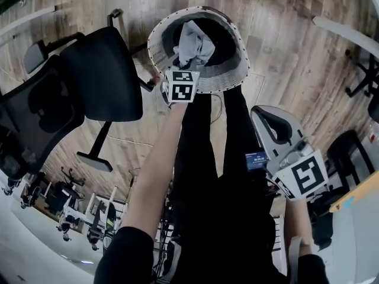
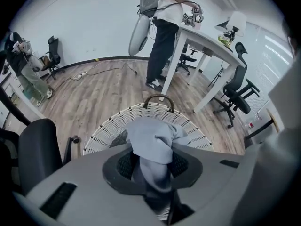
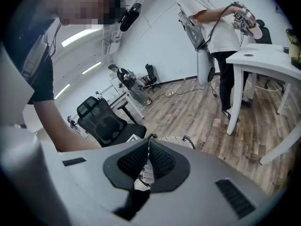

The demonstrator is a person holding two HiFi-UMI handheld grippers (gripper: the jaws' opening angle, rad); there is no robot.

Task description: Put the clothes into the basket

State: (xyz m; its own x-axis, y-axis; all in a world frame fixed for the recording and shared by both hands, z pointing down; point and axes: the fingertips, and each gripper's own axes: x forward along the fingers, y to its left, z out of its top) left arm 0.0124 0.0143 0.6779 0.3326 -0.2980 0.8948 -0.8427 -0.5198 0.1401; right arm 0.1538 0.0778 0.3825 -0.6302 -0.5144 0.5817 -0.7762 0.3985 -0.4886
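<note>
A white woven basket (image 1: 228,78) stands on the wooden floor in front of me. A grey-blue garment (image 1: 192,40) hangs bunched over its opening. My left gripper (image 1: 185,65) is just above the basket's near rim, shut on that garment (image 2: 153,145), which bulges out between the pads over the basket (image 2: 108,128). My right gripper (image 3: 148,142) is lower right in the head view, where its marker cube (image 1: 305,179) shows. It is shut, pads together with nothing between them, and it points toward the basket's rim (image 3: 176,139).
A black office chair (image 1: 100,76) stands close to the basket's left. A grey chair (image 1: 275,129) sits by my right gripper. Beyond the basket a person (image 2: 162,32) stands at a white table (image 2: 207,48), with more chairs (image 2: 235,98) around it.
</note>
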